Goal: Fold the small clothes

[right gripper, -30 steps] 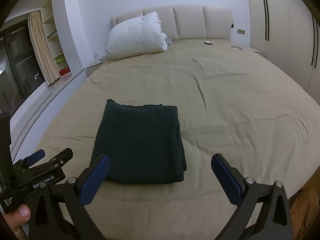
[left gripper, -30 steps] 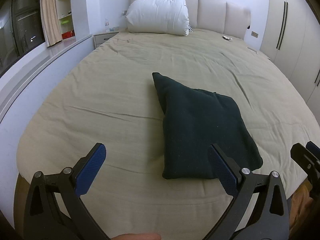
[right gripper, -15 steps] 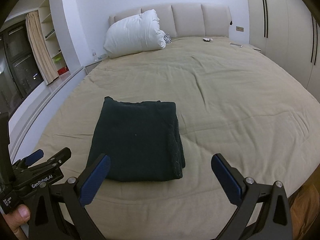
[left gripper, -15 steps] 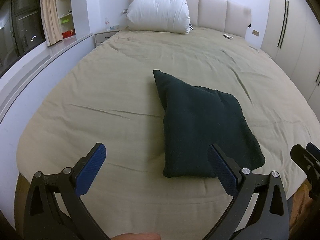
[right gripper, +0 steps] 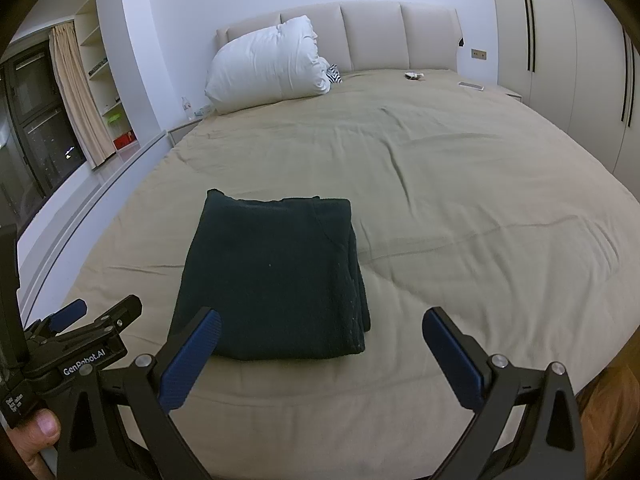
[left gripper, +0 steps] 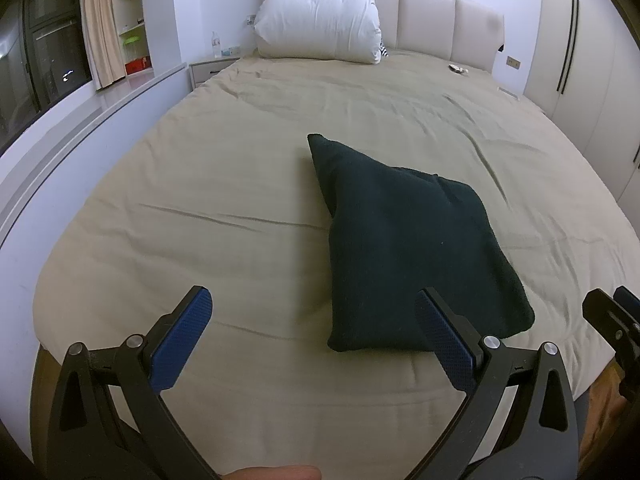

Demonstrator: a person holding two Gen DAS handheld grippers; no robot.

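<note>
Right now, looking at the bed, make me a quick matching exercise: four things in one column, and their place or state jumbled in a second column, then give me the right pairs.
Things
1. dark green garment
2. white pillow
3. left gripper
4. water bottle

Places or states
A. on the nightstand beside the bed
B. fingers spread apart, holding nothing
C. folded into a rectangle near the foot of the bed
D. propped against the headboard

Pairs: 1-C, 2-D, 3-B, 4-A
</note>
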